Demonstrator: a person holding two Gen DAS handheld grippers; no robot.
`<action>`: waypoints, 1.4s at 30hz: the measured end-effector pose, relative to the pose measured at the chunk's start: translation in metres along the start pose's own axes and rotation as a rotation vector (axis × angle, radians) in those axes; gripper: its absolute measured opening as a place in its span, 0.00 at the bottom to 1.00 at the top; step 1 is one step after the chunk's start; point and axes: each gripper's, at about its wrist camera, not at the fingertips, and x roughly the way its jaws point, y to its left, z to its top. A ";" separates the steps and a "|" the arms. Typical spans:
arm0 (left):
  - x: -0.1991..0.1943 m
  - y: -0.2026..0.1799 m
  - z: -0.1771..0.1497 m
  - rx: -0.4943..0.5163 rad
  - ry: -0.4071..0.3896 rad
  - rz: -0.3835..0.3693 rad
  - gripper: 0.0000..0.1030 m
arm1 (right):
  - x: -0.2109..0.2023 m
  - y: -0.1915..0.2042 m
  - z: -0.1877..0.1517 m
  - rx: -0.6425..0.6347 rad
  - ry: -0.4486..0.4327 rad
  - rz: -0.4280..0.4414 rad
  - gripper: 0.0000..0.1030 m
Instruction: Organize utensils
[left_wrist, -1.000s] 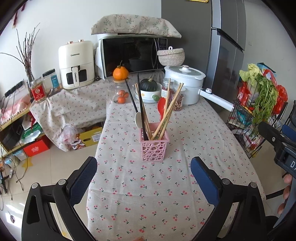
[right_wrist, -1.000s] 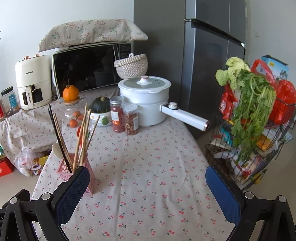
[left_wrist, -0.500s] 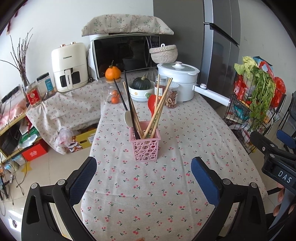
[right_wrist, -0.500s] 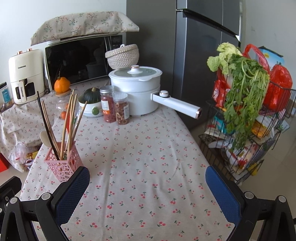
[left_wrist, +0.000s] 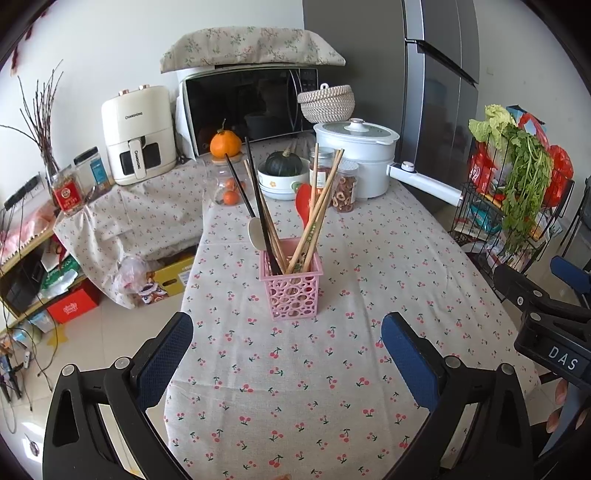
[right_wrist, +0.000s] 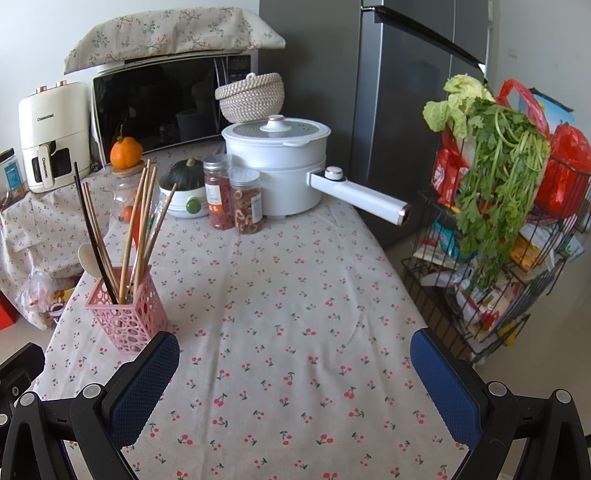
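Both our hand-held grippers, left (left_wrist: 286, 356) and right (right_wrist: 293, 373), gape empty, utensils already in the pink holder (left_wrist: 291, 282) at twelve o'clock, so we judge sorting nearly done.

I see the worktop (left_wrist: 369, 332) under a cherry-print cloth, running away from me toward twelve o'clock. A pink holder (left_wrist: 291, 286) stands on it near the middle, packed with chopsticks and spoons. At the far end sit a white pot (right_wrist: 280, 166) at about one o'clock, two spice jars (right_wrist: 236, 201) touching each other just in front of it, a bowl holding a dark squash (right_wrist: 184, 192), and what I take for a glass jar (left_wrist: 227, 184) of small oranges.
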 end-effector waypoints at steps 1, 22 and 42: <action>0.000 0.000 0.000 0.000 0.001 -0.002 1.00 | 0.000 0.000 0.000 0.000 0.000 0.000 1.00; 0.001 -0.002 -0.001 -0.002 0.007 -0.011 1.00 | 0.002 0.000 -0.001 0.003 0.008 0.000 1.00; 0.002 -0.001 -0.002 -0.009 0.008 -0.011 1.00 | 0.003 0.000 -0.002 0.006 0.015 0.003 1.00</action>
